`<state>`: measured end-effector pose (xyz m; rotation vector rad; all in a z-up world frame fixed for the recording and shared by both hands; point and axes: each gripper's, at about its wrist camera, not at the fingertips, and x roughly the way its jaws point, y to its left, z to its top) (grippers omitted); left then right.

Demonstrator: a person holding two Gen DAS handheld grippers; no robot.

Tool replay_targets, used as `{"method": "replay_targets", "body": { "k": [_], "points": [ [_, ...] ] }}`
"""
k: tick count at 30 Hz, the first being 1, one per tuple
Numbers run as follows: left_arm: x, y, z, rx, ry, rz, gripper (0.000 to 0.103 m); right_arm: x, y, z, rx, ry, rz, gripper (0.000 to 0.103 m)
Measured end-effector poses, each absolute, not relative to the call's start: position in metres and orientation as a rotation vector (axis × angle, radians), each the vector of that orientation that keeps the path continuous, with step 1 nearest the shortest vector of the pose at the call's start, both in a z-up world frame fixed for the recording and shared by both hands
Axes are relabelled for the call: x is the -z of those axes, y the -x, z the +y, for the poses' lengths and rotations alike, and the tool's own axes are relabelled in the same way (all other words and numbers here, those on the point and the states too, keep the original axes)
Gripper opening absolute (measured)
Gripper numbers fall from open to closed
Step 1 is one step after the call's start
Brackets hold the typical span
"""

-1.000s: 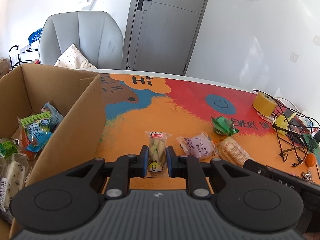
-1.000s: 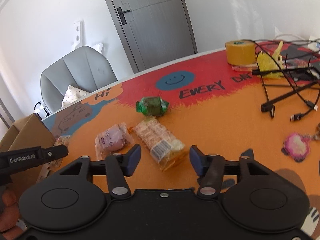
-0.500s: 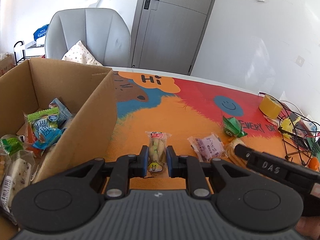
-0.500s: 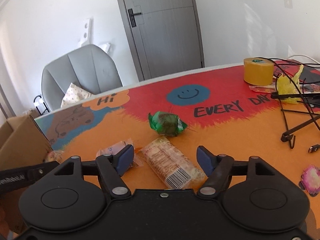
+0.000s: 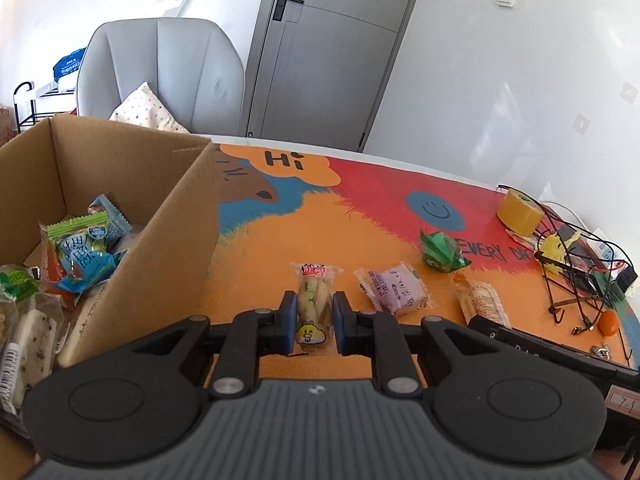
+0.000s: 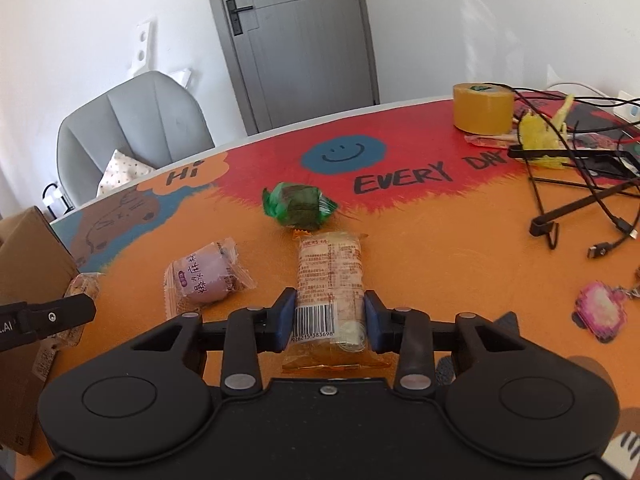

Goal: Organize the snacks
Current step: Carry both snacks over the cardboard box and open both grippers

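Clear-wrapped biscuit pack (image 6: 330, 280) between just-closing right gripper (image 6: 330, 316) pads.

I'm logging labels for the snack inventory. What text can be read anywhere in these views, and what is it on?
"Hi": orange cloud on the table mat.
"EVERY DA...", cut off by clutter: the mat's red band.
"926215 383698": under the barcode on the long snack pack between the right tongs.
Chinese print on the purple packet and the box's wrappers: not transcribed; other fine print too small.

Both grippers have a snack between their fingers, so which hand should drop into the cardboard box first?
Left. The left gripper is shut on the green snack pack, right beside the cardboard box; the right gripper, jaws just closing on the barcoded pack, is farther off.
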<state>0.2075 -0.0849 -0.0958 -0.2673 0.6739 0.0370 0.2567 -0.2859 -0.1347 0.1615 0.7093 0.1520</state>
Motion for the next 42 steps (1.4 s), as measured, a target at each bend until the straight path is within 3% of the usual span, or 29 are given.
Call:
{"method": "replay_targets", "body": {
  "k": [19,42],
  "points": [
    [0.047,-0.179,-0.058,-0.048,0.257,0.566,0.018,0.079,-0.222,-0.268,-0.226,-0.259,0.583,0.037],
    [0.03,-0.142,0.027,-0.227,0.264,0.533,0.018,0.053,-0.215,-0.194,-0.435,-0.257,0.544,0.037]
  ]
}}
